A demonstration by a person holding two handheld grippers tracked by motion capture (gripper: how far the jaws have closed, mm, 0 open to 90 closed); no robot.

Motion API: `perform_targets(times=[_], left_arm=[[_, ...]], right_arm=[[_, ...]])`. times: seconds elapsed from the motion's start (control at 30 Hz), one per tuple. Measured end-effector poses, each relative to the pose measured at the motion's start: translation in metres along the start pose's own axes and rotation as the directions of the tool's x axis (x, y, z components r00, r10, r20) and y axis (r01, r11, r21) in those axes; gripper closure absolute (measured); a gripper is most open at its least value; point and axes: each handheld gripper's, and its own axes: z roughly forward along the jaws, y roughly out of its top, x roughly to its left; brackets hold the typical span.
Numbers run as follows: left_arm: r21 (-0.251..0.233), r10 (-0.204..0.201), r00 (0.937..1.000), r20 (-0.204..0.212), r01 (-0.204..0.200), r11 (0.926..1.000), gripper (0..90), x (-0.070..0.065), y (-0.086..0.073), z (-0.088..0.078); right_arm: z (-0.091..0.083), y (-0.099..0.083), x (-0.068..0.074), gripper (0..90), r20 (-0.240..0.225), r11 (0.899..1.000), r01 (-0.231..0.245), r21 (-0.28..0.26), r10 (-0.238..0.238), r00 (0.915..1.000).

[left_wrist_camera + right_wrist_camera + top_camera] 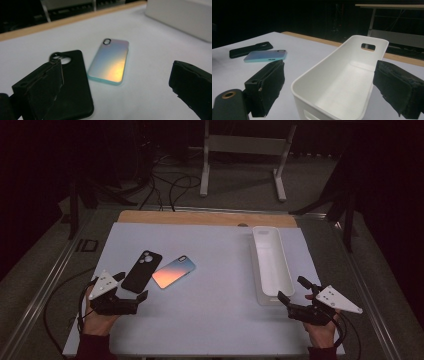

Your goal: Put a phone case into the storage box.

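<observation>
while the white table point(215, 320) carries everything, the long white bin point(272, 265) lies empty at the right, its near end before the right gripper point(295, 297) — jaws wide. at the left, the black phone case point(142, 271) and iridescent phone case point(173, 272) lie side by side just beyond the left gripper point(131, 287) — jaws spread, holding nothing.

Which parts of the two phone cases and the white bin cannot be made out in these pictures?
- Black case: left gripper view, its near end is hidden behind the left tool and cut off by the bottom edge.
- White bin: right gripper view, near wall cut off below.
- Iridescent case: high view, too small for detail.
</observation>
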Motion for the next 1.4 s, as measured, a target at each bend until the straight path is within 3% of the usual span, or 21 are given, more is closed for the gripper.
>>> perform_targets(times=[0.4,0.63,0.83,1.0,1.17,1.3,1.4], left_arm=[[0.133,0.039,0.999,0.023,-0.041,0.9903,0.0,0.01,0.027,0.041],[0.193,0.051,0.998,0.037,-0.057,0.9795,0.0,0.012,0.039,0.062],[0.241,0.085,0.9942,0.066,-0.098,0.9655,0.0,0.01,0.049,0.083],[0.247,0.084,0.9922,0.092,-0.104,0.9633,0.5,0.008,0.054,0.096],[0.271,0.102,0.9913,0.083,-0.121,0.9549,0.0,0.008,0.055,0.108],[0.264,0.095,0.9925,0.077,-0.112,0.9581,0.0,0.009,0.055,0.115],[0.286,0.099,0.9911,0.089,-0.121,0.9506,0.0,0.008,0.053,0.122]], right_arm=[[-0.001,0.001,0.0,9.8,-0.002,1.0,-0.001,0.001,0.001,1.0],[0.0,0.001,0.0,9.9,-0.001,1.0,0.0,0.004,0.0,1.0],[0.0,0.0,-0.001,9.8,0.001,1.0,-0.001,0.004,0.001,1.0],[0.0,0.001,-0.001,9.9,-0.001,1.0,0.003,0.005,-0.003,1.0],[-0.001,0.001,-0.001,9.9,-0.002,1.0,-0.001,0.004,0.001,1.0],[-0.001,0.001,-0.001,9.9,-0.001,1.0,0.002,0.004,-0.002,1.0],[0.0,0.001,-0.001,9.9,-0.003,1.0,0.001,0.003,-0.001,1.0]])
